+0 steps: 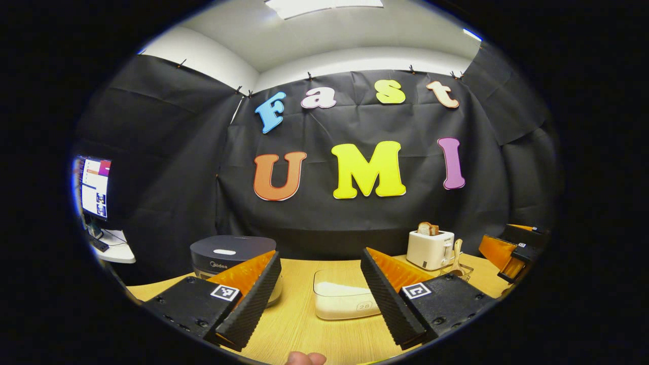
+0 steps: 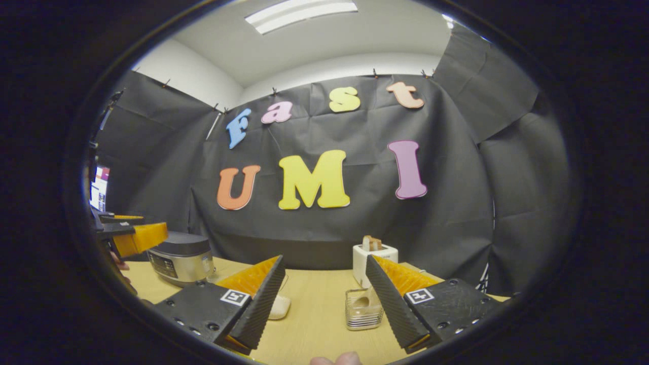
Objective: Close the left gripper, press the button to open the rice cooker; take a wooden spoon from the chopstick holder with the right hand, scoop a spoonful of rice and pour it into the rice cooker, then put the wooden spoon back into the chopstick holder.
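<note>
I hold my left tongs (image 1: 319,299) above the wooden surface (image 1: 294,329) with the fingers wide apart and nothing between them, though the task wants them closed first so that they make one blunt tip for the button. The rice cooker (image 1: 230,256) sits just beyond my left finger, its lid down, so I judge the press is not yet made.

My right tongs (image 2: 322,299) are parted as well and empty, aimed at the chopstick holder (image 2: 363,309), which stands just ahead beside the right finger. The wooden spoon (image 2: 361,301) is in it, upright, ready to be drawn straight up.

The tray of rice (image 1: 345,299) lies between my left tongs' fingers, farther out, midway between cooker and holder: a short carry for a full spoon. A toaster (image 2: 374,256) with bread in it stands close behind the holder and could crowd the spoon's lift. A monitor (image 1: 95,187) sits far to the left of my left tongs, well apart.
</note>
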Demonstrator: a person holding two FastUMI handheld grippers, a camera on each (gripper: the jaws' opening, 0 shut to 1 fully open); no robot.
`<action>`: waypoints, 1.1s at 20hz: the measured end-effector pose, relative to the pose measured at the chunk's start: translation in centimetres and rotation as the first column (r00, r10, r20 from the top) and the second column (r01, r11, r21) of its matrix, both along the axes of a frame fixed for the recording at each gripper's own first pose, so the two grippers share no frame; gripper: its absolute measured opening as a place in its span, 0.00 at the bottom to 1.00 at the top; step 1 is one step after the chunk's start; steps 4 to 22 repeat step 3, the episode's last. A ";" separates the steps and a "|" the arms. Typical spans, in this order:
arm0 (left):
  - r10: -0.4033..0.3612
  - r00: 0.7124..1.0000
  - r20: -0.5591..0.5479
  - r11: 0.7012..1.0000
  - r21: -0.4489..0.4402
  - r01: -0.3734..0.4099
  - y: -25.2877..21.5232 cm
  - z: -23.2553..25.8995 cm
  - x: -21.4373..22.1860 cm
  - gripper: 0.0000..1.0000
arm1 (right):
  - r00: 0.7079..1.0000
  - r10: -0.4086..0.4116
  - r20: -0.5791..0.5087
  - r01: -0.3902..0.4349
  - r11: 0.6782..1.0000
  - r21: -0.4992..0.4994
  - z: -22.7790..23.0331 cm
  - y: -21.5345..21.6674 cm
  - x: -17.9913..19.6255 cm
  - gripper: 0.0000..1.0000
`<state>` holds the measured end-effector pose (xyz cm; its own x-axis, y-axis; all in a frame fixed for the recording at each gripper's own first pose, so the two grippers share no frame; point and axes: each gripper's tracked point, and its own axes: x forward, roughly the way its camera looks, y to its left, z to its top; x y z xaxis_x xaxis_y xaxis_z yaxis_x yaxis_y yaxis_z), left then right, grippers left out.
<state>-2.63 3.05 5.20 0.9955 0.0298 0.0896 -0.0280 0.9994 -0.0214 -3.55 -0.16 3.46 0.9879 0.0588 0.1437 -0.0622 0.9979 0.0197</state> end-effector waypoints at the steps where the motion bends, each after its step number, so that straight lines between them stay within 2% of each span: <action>1: 0.004 1.000 -0.002 1.000 0.020 -0.004 0.2 -0.2 -0.3 1.00 | 1.000 0.000 0.004 0.000 1.000 -0.005 0.2 0.5 -0.3 0.95; 3: 0.018 1.000 -0.015 0.999 0.046 -0.017 0.6 -1.0 -0.6 1.00 | 1.000 -0.008 0.006 0.009 1.000 -0.019 0.3 1.0 -0.6 0.95; 22: 0.018 1.000 -0.015 0.999 0.046 -0.017 0.6 -1.0 -0.6 1.00 | 1.000 -0.008 0.006 0.009 1.000 -0.019 0.3 1.0 -0.6 0.95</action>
